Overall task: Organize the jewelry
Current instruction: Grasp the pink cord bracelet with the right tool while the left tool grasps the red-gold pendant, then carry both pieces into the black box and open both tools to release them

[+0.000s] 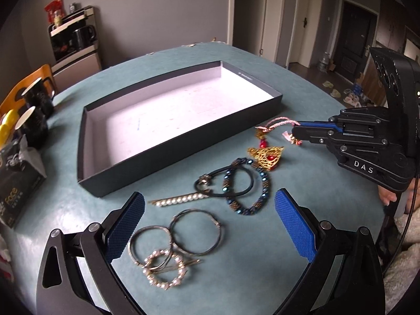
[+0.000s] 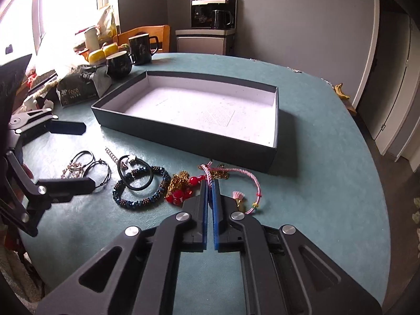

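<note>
An empty dark box (image 1: 168,141) with a white floor lies on the teal table; it also shows in the right wrist view (image 2: 183,134). In front of it lie a pink cord bracelet (image 2: 236,172), a gold and red pendant (image 1: 266,155), a blue beaded bracelet (image 1: 249,191), a black hair tie (image 1: 223,183), a pearl hair pin (image 1: 178,199), wire bangles (image 1: 194,233) and a pearl ring clip (image 1: 164,270). My right gripper (image 2: 210,183) is shut on the pink cord bracelet, low at the table. My left gripper (image 1: 210,210) is open above the bangles.
Two black mugs (image 1: 34,113) and a tissue box (image 1: 15,183) stand at the table's left. Yellow jars (image 2: 102,52) and clutter sit near the window. A wooden chair (image 2: 147,36) and a water dispenser (image 2: 207,23) are behind the table.
</note>
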A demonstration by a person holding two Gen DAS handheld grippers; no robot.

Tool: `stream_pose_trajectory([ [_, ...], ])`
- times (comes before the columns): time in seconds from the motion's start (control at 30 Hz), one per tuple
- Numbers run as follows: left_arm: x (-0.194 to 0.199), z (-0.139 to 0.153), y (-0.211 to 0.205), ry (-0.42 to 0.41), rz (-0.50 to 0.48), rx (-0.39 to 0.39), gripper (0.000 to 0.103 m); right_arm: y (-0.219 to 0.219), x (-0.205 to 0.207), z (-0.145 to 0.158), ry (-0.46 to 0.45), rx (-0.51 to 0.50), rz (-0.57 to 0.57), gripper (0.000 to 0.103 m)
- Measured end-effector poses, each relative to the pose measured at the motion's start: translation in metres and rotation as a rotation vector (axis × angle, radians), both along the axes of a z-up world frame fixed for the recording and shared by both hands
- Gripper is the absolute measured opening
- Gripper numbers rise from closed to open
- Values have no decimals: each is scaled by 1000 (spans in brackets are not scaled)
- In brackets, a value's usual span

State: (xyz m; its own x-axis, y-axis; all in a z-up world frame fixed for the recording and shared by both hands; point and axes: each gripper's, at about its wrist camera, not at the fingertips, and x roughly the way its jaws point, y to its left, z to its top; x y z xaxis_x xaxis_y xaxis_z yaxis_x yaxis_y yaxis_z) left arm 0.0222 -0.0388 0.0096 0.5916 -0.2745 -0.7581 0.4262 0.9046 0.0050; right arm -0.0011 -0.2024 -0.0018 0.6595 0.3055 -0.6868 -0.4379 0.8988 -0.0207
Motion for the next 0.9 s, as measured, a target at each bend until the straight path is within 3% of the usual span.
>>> stream_pose_trajectory([
  [0.17,14,-6,-30,23,-79,7,96,-17,-10,17,-35,56,-18,3],
  [0.23,18,-9,-41,27,-114,12,89,-22,-13,21,-44,71,-24,3],
  [0.3,22,-10,-53,32,-143,28,73,-27,-16,23,-49,89,-31,3],
  [0.43,27,-13,-72,18,-185,64,63,-34,-22,25,-57,114,-39,3],
  [0.6,36,-26,-82,51,-189,115,32,-40,-30,26,-63,139,-40,3],
  [0.67,35,-25,-81,43,-188,111,27,-43,-32,26,-65,146,-44,3],
  [0.9,28,-11,-74,-18,-178,81,27,-45,-31,29,-74,159,-46,3],
])
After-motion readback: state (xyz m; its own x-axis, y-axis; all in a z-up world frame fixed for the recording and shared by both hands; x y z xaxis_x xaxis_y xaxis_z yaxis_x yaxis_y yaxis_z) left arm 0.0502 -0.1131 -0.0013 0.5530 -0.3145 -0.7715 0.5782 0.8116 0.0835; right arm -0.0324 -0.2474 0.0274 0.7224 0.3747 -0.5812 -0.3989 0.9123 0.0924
